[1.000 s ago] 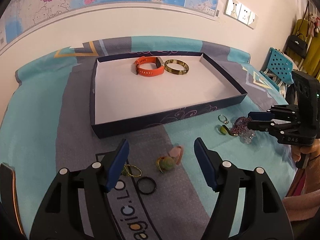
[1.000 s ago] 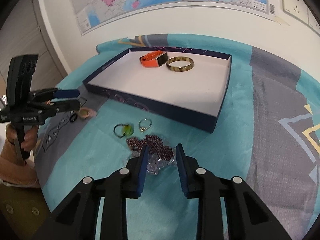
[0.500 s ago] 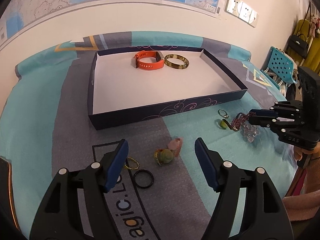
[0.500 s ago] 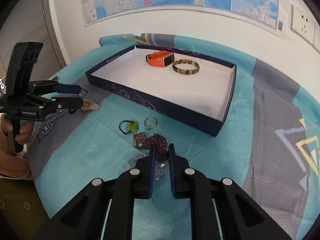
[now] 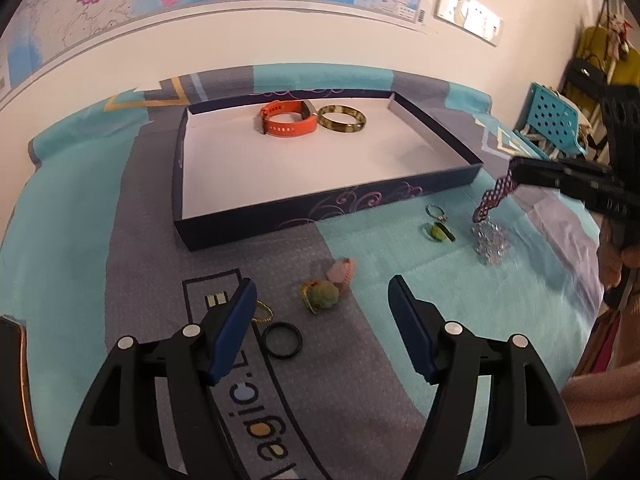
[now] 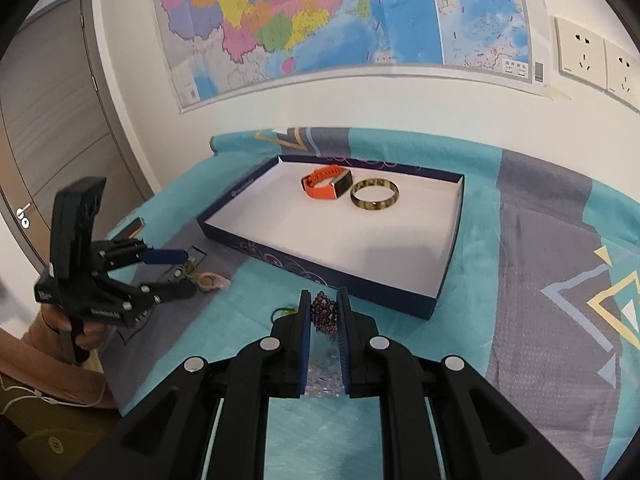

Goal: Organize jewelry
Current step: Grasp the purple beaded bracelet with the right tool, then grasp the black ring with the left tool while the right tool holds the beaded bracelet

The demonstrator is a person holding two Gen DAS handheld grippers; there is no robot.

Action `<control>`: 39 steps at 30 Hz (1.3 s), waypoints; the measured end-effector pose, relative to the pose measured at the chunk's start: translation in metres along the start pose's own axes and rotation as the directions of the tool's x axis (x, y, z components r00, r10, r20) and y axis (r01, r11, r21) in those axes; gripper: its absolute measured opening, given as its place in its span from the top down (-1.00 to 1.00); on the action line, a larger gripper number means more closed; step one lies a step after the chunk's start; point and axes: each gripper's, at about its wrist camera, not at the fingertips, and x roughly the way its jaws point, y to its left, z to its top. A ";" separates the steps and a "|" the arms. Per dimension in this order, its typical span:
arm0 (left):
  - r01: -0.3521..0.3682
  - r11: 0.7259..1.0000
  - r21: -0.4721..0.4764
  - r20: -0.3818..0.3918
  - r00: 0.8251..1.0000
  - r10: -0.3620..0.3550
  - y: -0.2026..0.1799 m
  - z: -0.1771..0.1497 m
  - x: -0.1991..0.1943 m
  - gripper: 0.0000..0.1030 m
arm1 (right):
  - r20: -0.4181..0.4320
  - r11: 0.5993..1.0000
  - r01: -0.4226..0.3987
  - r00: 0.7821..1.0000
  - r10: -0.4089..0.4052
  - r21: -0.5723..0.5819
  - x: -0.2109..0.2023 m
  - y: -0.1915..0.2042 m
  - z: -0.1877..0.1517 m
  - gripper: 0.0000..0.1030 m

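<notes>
With the right gripper [image 6: 324,316] fingers clamped on the dark purple beaded bracelet [image 6: 322,314], lift until its dangling clear-bead end [image 5: 489,240] clears the wall of the navy shallow cardboard tray [image 6: 320,270] ahead of the fingers, while the left gripper [image 5: 322,312] fingers stand apart, empty.

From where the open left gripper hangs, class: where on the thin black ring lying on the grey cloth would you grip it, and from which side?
Grip the black ring across its thin band at one point, coming straight down. It lies flat on the cloth, so a sideways approach finds little to catch. The left gripper hangs open just above it. Choose the arc away from the gold chain, which lies close beside it.
</notes>
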 end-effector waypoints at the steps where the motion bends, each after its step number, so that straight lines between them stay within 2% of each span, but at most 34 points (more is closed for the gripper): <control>1: 0.001 1.000 0.008 0.000 1.000 -0.001 -0.001 -0.001 0.000 -0.23 | 0.005 1.000 -0.010 1.000 0.010 0.000 -0.001 0.002 0.001 0.79; 5: 0.005 1.000 0.026 -0.001 1.000 -0.005 -0.004 -0.002 0.001 -0.03 | 0.016 0.999 -0.052 0.999 0.052 -0.009 -0.004 0.009 0.003 0.79; 14: 0.015 0.997 0.072 -0.005 1.000 -0.015 -0.014 0.007 0.012 0.18 | -0.020 0.993 -0.119 0.993 0.119 -0.002 0.010 0.024 -0.005 0.79; 24: 0.030 0.998 0.058 -0.028 0.999 -0.029 -0.010 0.006 0.016 0.20 | -0.048 0.986 -0.169 0.984 0.170 0.007 0.017 0.029 -0.011 0.79; 33: -0.021 1.000 0.011 -0.014 1.000 0.021 0.009 -0.006 -0.003 0.14 | -0.073 0.983 -0.180 0.981 0.182 0.037 0.026 0.027 -0.021 0.79; 39: -0.069 0.998 0.007 -0.042 0.997 0.069 0.018 -0.016 -0.006 0.13 | -0.075 0.981 -0.190 0.978 0.192 0.039 0.031 0.030 -0.023 0.79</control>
